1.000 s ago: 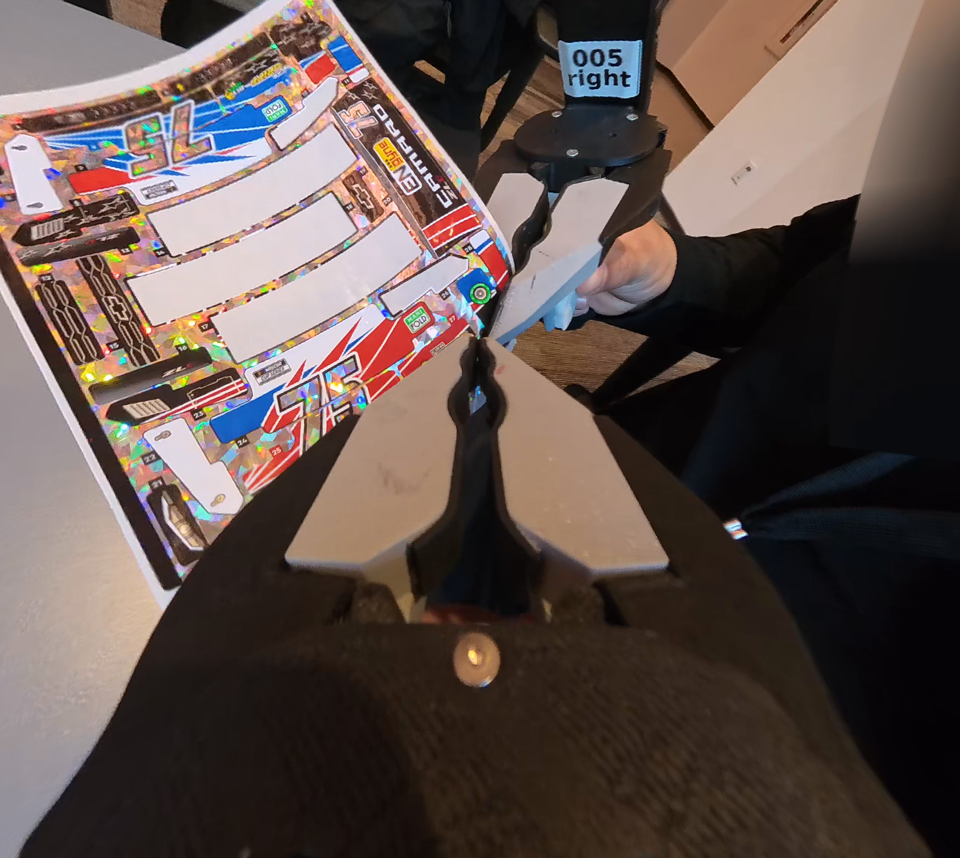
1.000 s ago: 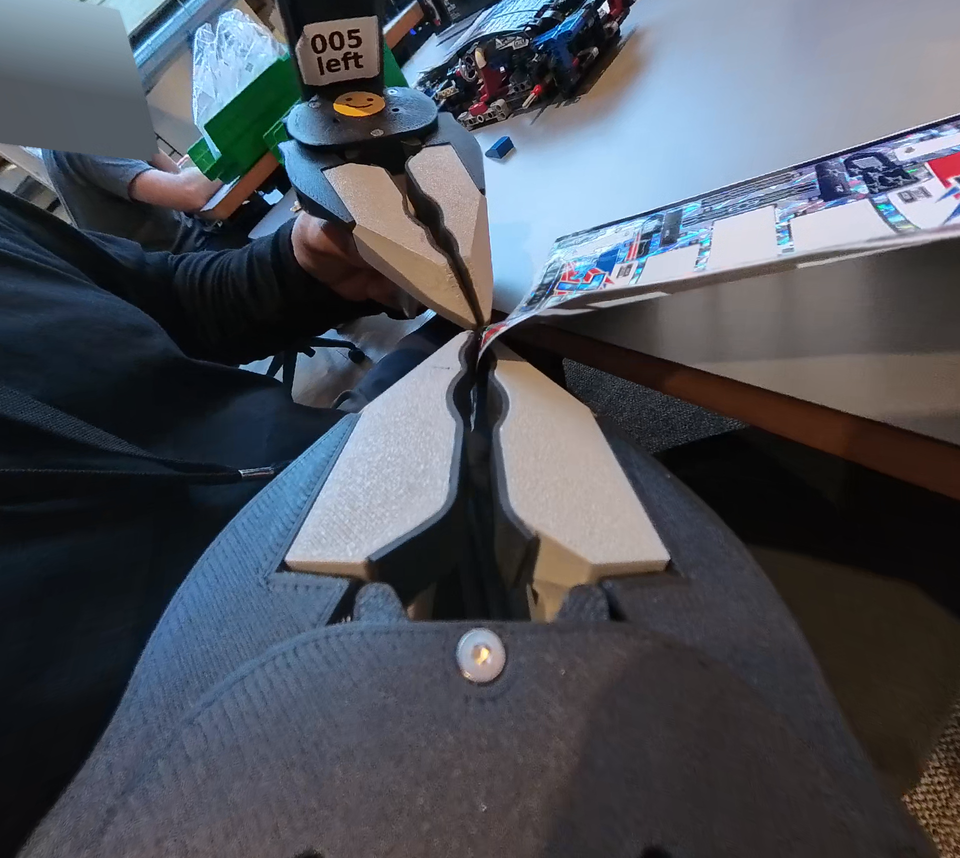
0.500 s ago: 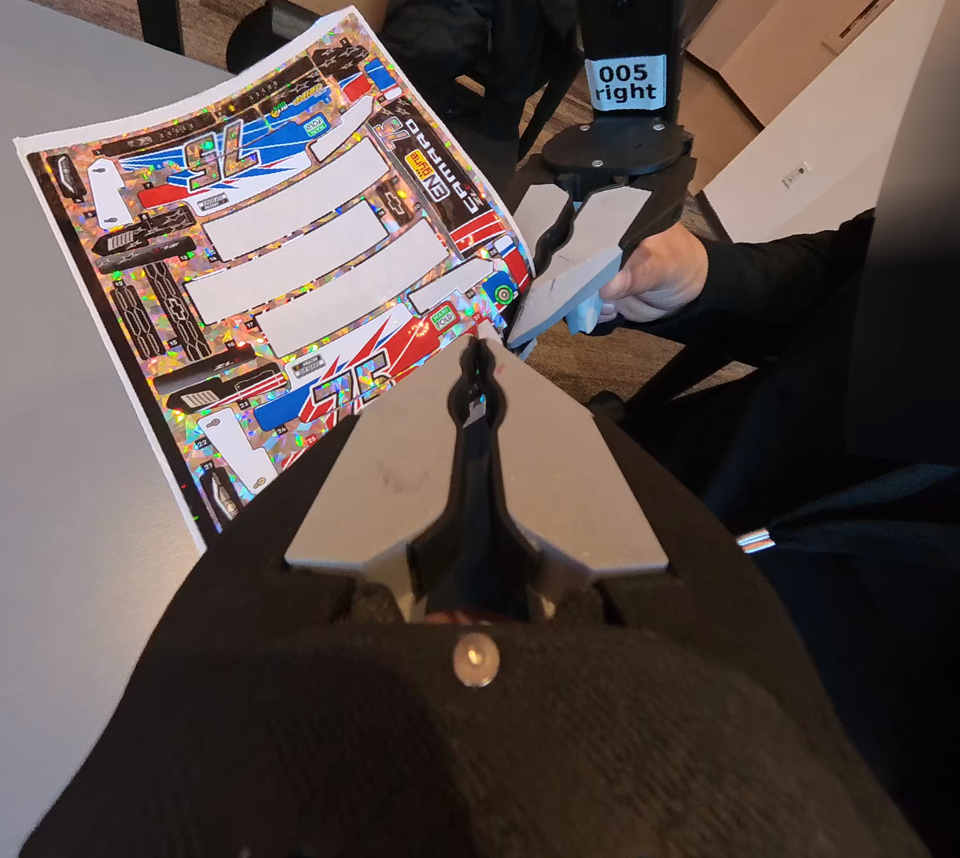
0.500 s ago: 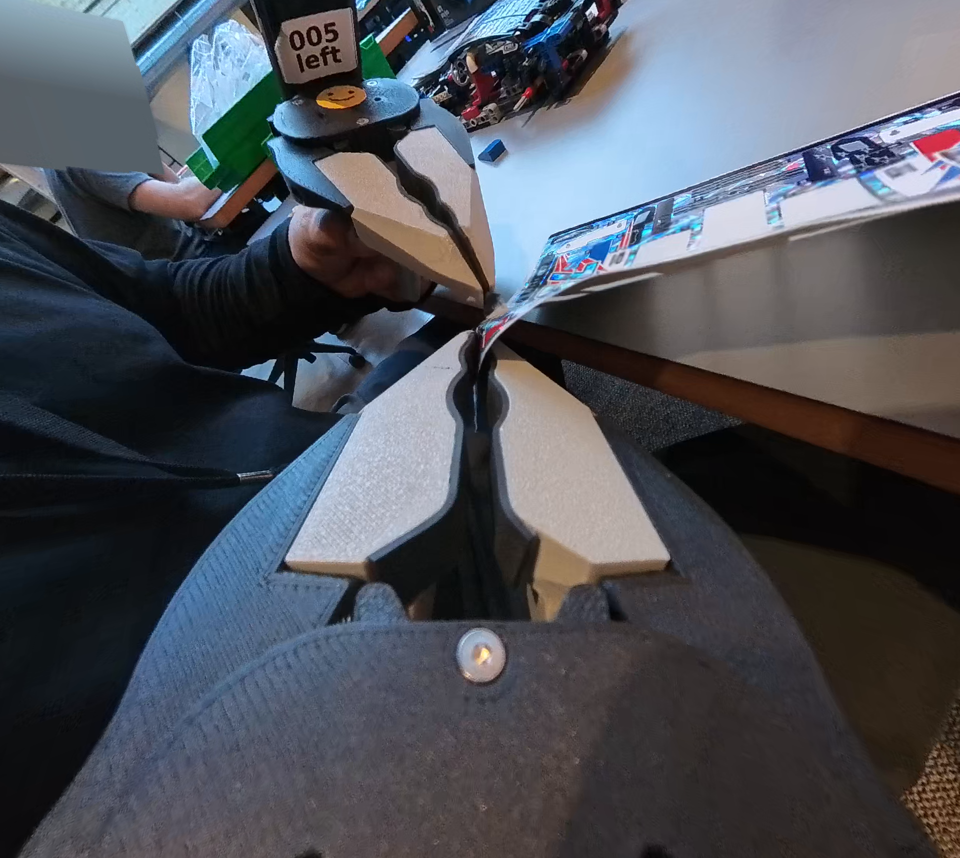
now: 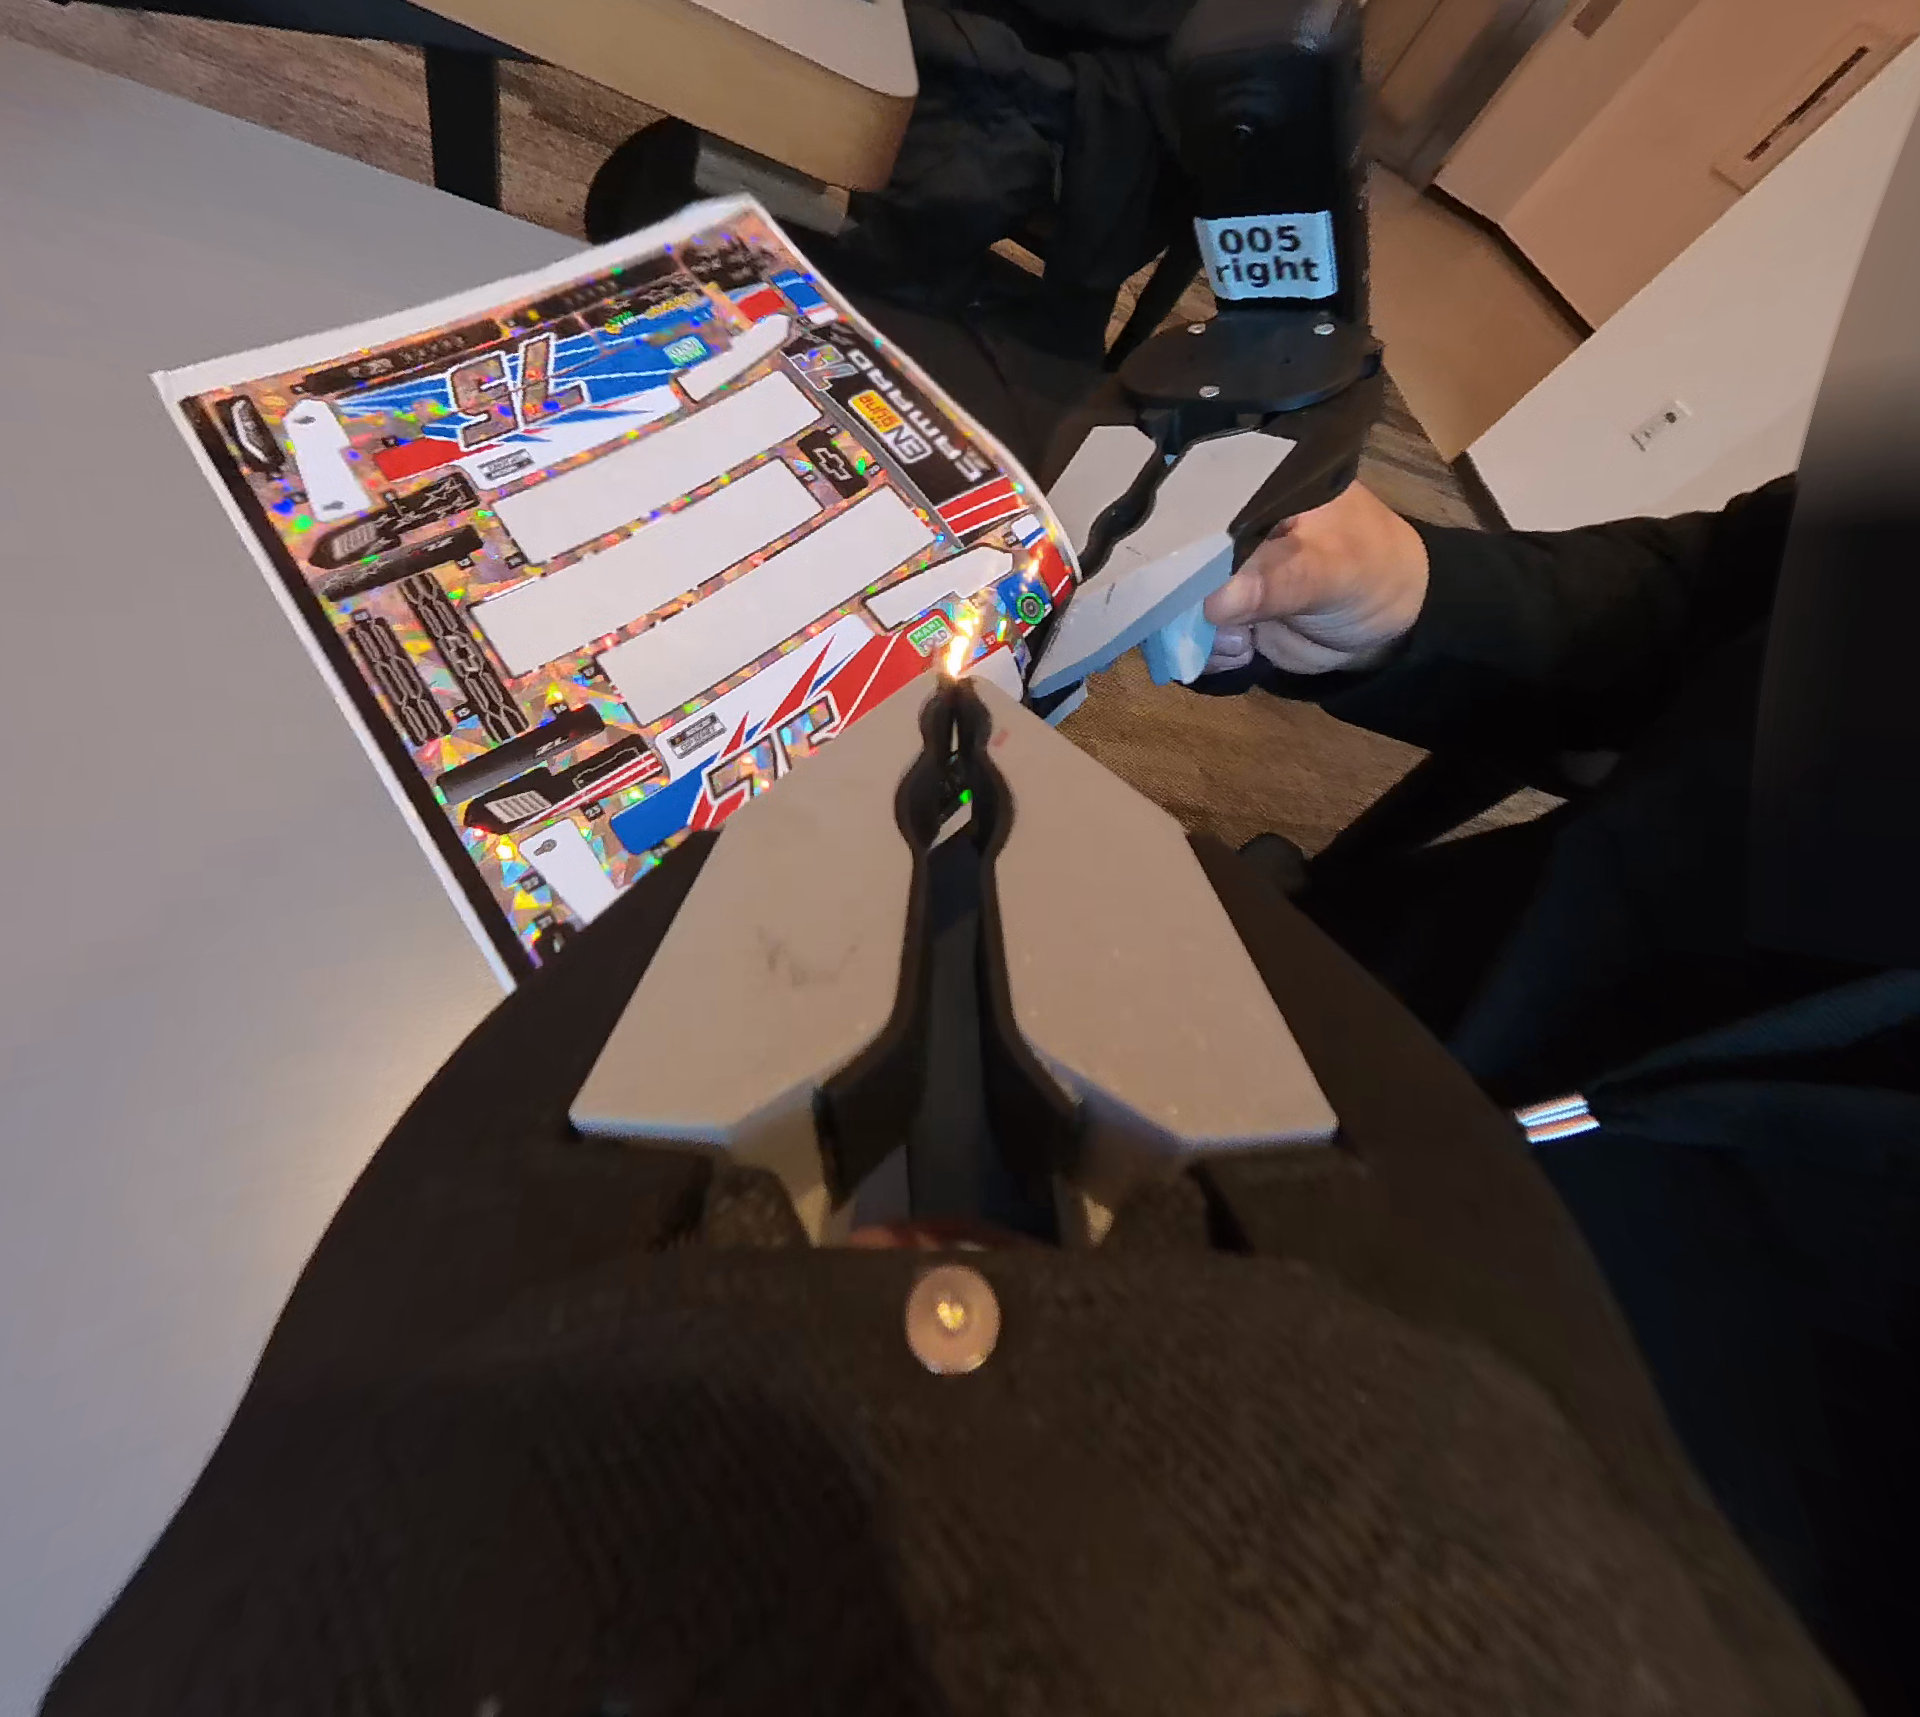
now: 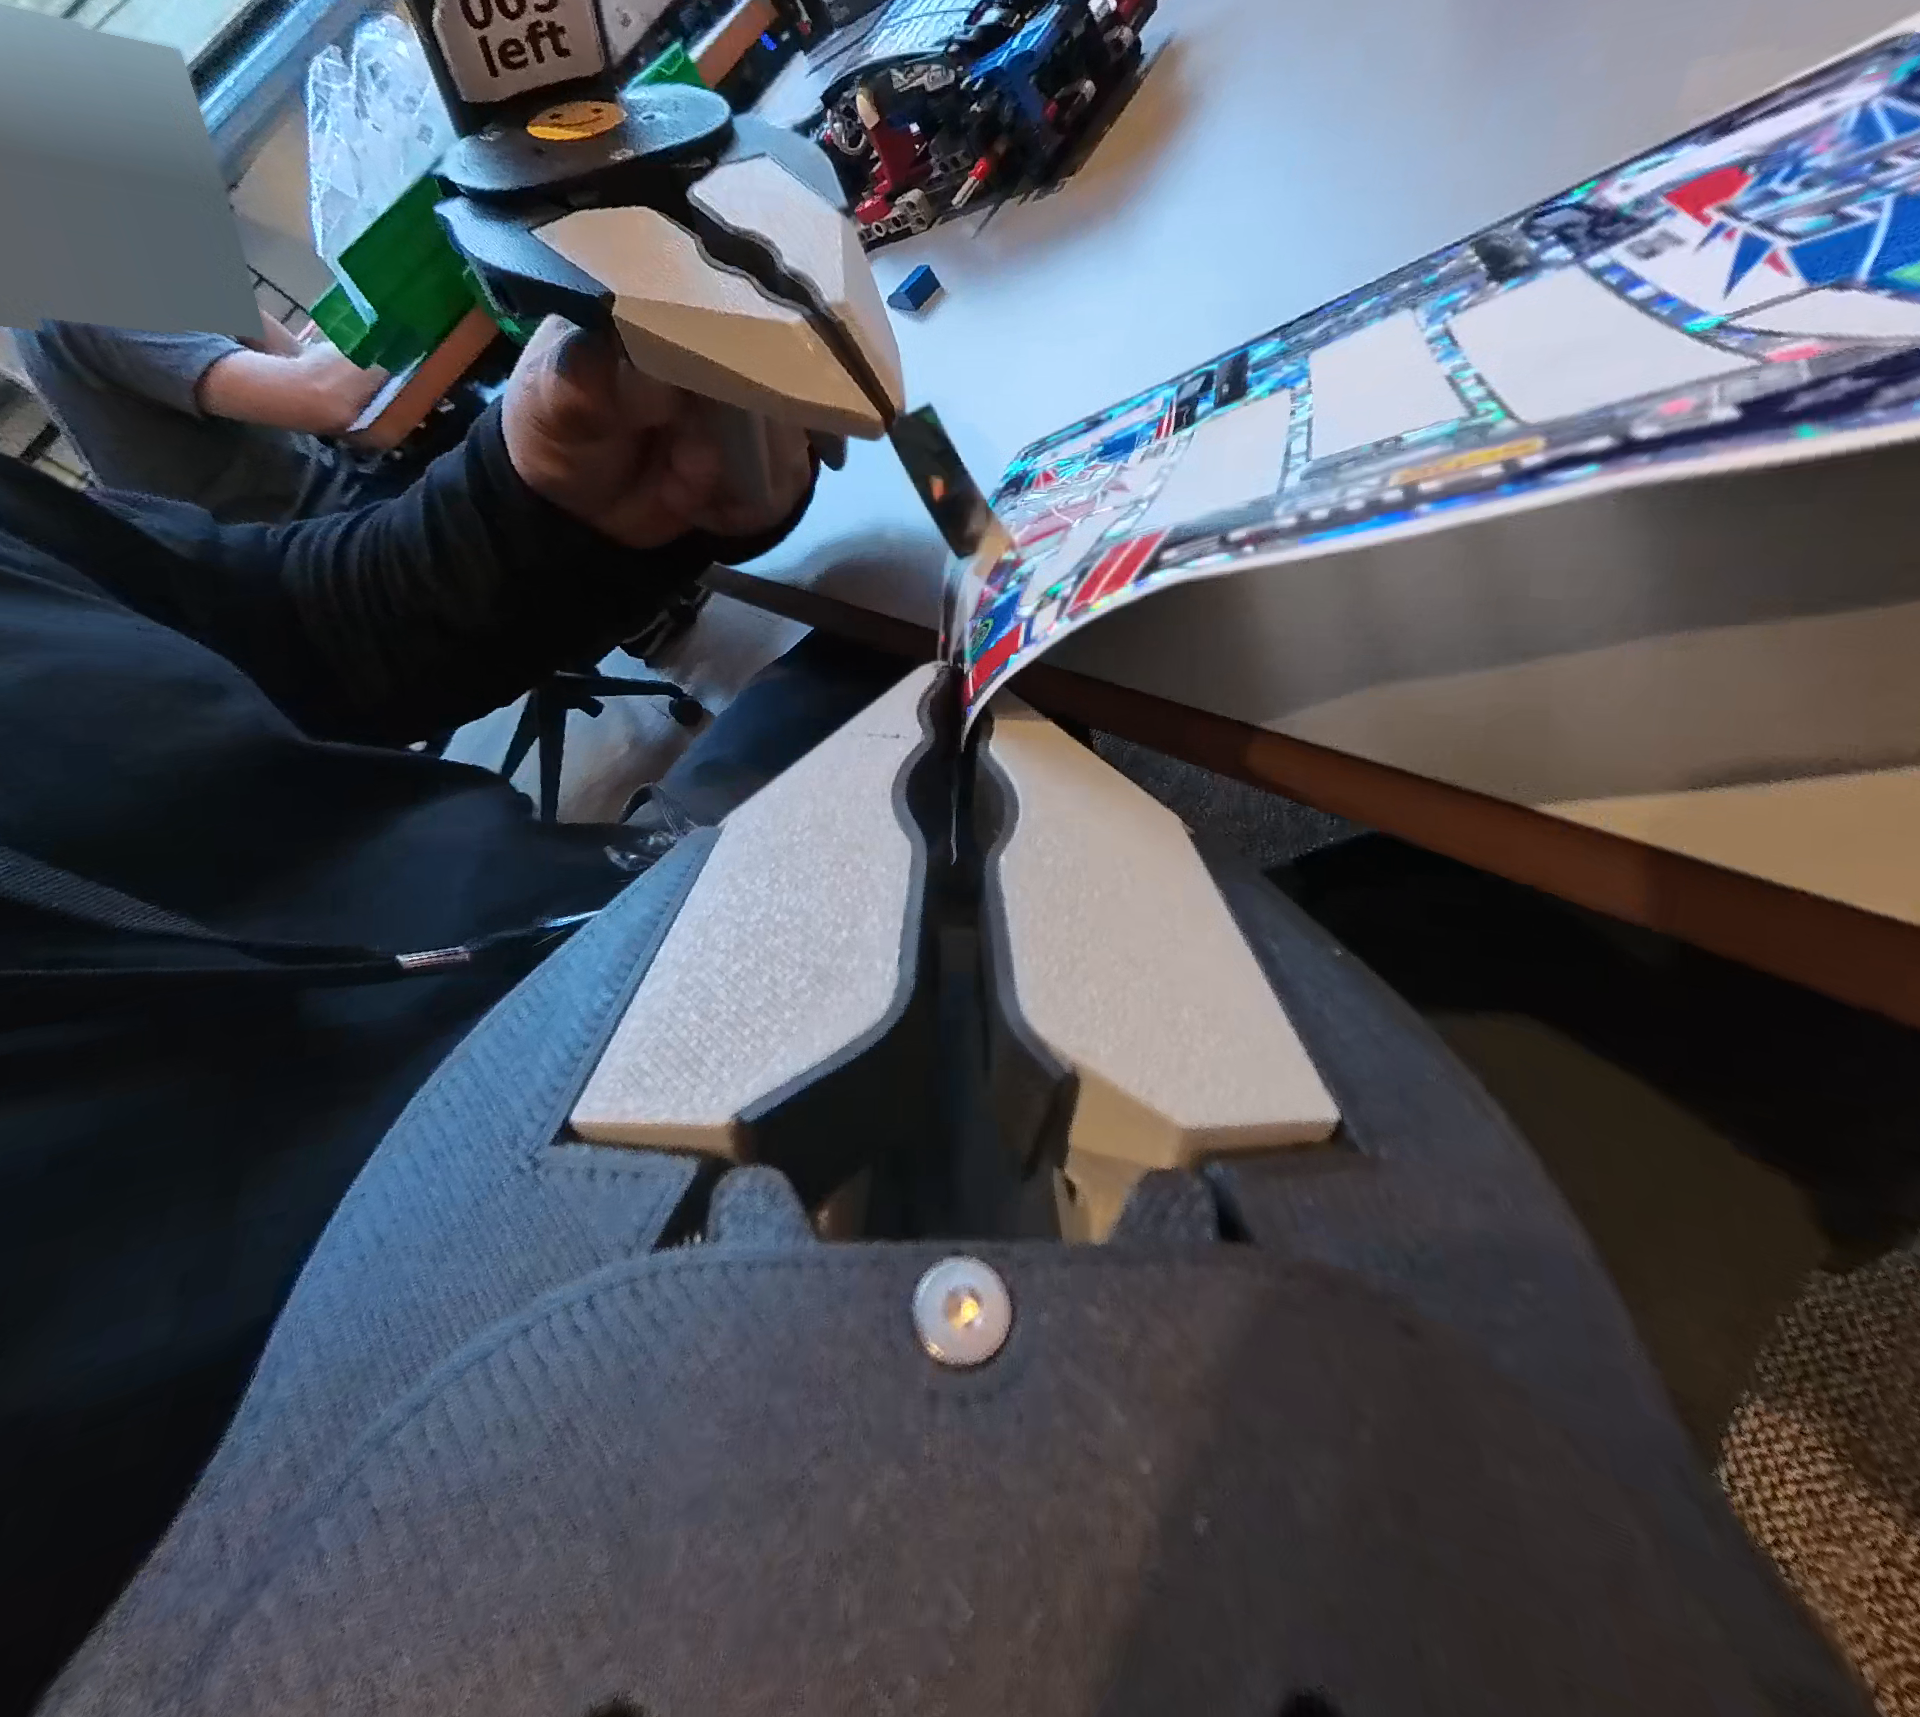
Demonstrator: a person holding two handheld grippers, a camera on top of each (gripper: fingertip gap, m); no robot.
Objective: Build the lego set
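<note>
Two tools are working one holographic sticker sheet (image 5: 623,587) that hangs over the near edge of the grey counter (image 5: 156,732). Right tool (image 6: 951,691) is clamped on the sheet's corner, left tool (image 5: 956,696) is pinched on a dark sticker (image 6: 940,478) peeling up. Far left sits the half-built lego car (image 6: 997,57) beside a loose blue brick (image 6: 916,287). Each tool wears a white printed tag.

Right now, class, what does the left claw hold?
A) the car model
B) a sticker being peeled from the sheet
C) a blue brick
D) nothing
B: the left claw is shut on a dark sticker lifted off the sticker sheet, whose corner the right claw pinches.
</note>
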